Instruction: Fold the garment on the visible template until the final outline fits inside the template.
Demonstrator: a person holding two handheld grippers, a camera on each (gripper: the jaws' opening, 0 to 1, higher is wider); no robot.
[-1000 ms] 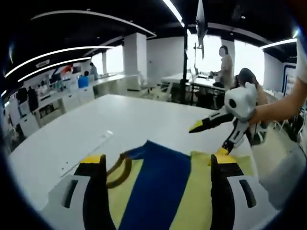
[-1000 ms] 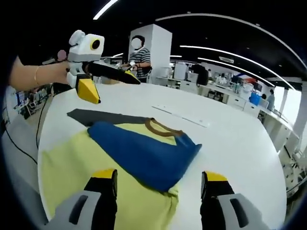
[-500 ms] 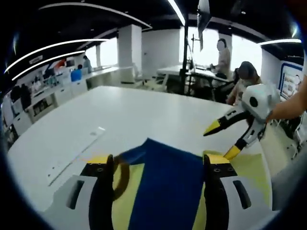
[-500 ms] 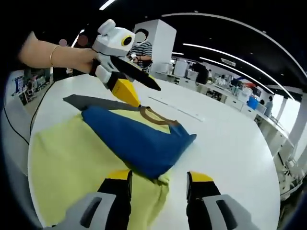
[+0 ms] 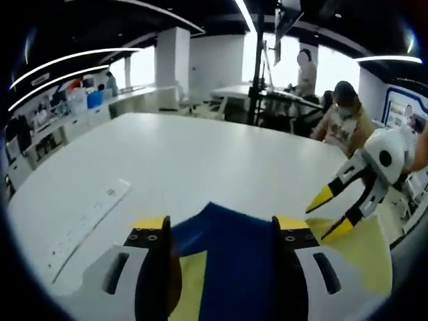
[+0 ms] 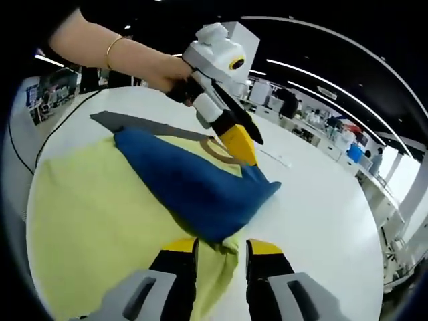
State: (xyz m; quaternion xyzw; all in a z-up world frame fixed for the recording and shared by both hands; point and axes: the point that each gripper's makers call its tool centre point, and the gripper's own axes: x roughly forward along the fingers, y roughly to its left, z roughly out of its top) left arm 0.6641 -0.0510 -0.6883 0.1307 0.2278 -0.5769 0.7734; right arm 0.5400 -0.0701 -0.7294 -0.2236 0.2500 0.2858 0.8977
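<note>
A yellow T-shirt [image 6: 93, 200] lies flat on the white table, with a blue sleeve [image 6: 194, 184] folded across it and a brown collar [image 6: 217, 150] at its far side. A dark grey template strip [image 6: 134, 123] shows beyond the shirt. My right gripper [image 6: 222, 249] is open with its jaws narrowed around the shirt's near edge, just below the blue fold. It also appears to the right of the blue sleeve [image 5: 234, 254] as the right gripper [image 5: 329, 215]. My left gripper [image 5: 221, 224] is open astride the blue fabric. A hand holds the left gripper [image 6: 253, 148] over the collar.
The white table [image 5: 200, 160] stretches far ahead, and a long white strip [image 5: 87, 217] lies on it. Beyond the far edge are office desks and people [image 5: 344, 117]. The table's rounded edge [image 6: 364, 221] curves past the shirt.
Both grippers' jaws have drawn closer together, the right one's more. In the right gripper view the left gripper has come down to the collar. Both cameras have moved closer to the shirt.
</note>
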